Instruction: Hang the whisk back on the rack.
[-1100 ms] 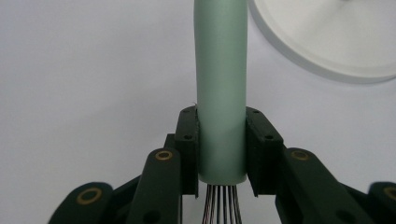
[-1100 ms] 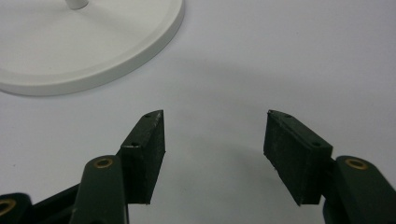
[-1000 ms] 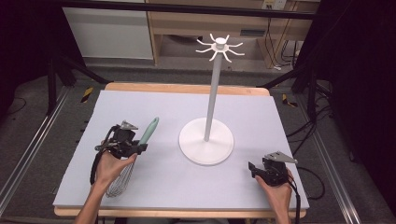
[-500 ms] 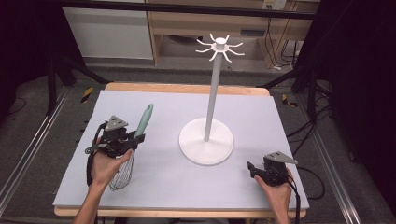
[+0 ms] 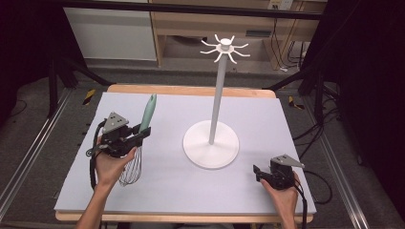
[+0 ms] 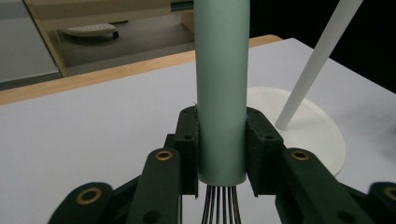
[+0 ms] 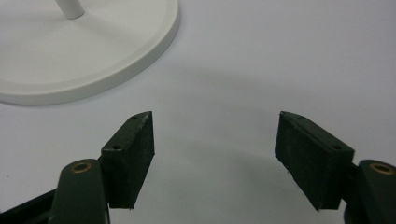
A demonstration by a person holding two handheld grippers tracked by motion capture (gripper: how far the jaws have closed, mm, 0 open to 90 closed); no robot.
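My left gripper (image 5: 138, 136) was clamped on the whisk (image 5: 141, 138), both pads pressing the base of its pale green handle, wires hanging toward me, over the left side of the white mat (image 5: 172, 191). My right gripper (image 5: 258, 172) sat with jaws apart, holding nothing, at the near right of the mat. The hook stand (image 5: 218, 95) stood mid-table with every hook bare. As I judged it, the pickup was done; hanging the whisk was left.

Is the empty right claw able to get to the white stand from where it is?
Probably yes. The right claw is open, and only bare table lies between it and the stand.
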